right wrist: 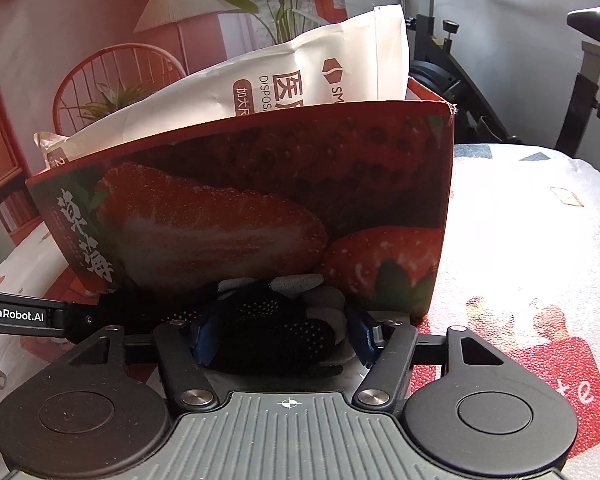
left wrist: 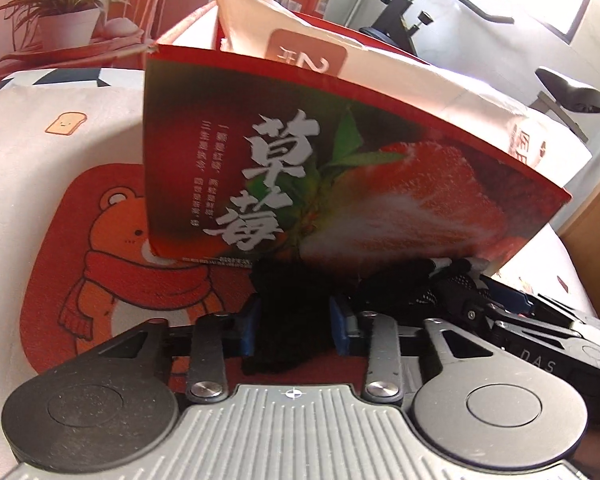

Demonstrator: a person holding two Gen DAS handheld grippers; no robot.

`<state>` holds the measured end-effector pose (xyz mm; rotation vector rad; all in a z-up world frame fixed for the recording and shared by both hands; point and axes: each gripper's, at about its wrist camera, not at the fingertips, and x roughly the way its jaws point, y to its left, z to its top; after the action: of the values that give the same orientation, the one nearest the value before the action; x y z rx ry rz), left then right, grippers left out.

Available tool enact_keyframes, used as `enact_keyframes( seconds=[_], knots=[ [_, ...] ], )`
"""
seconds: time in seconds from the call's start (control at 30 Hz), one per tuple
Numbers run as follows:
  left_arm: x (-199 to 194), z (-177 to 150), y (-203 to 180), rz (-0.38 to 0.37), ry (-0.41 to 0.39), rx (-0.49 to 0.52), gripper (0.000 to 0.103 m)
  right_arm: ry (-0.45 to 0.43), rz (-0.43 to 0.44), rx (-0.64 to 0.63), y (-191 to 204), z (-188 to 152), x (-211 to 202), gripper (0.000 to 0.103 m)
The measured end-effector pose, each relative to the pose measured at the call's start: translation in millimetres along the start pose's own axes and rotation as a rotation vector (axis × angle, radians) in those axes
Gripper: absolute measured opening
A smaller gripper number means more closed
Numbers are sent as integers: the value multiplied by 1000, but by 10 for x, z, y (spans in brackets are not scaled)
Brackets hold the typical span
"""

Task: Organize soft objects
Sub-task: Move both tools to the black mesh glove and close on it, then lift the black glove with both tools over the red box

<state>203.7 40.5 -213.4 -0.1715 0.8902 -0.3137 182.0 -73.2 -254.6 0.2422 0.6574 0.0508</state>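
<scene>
Both grippers are sitting low on the tabletop, right at the foot of the strawberry box. Left gripper jaws are clenching a black fabric piece. Right gripper jaws are gripping the black dotted glove. White pouch is standing inside the box, sticking out over its rim.

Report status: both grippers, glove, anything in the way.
Left gripper and right gripper each closed on the black glove. Strawberry box directly ahead, holding a white pouch.
</scene>
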Motion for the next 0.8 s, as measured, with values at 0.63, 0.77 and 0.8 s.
enact_keyframes(
  seconds=[0.63,0.77,0.8],
  knots=[
    [-55,-175,-140,8,31,37,30,38,74,164,-69,-114,-253,17],
    [-106,-253,-151,-3,36,26,29,46,91,178,-77,-183,-399,17],
    [-119,-277,-160,-7,37,20,29,47,96,180,-75,-207,-438,17]
  ],
)
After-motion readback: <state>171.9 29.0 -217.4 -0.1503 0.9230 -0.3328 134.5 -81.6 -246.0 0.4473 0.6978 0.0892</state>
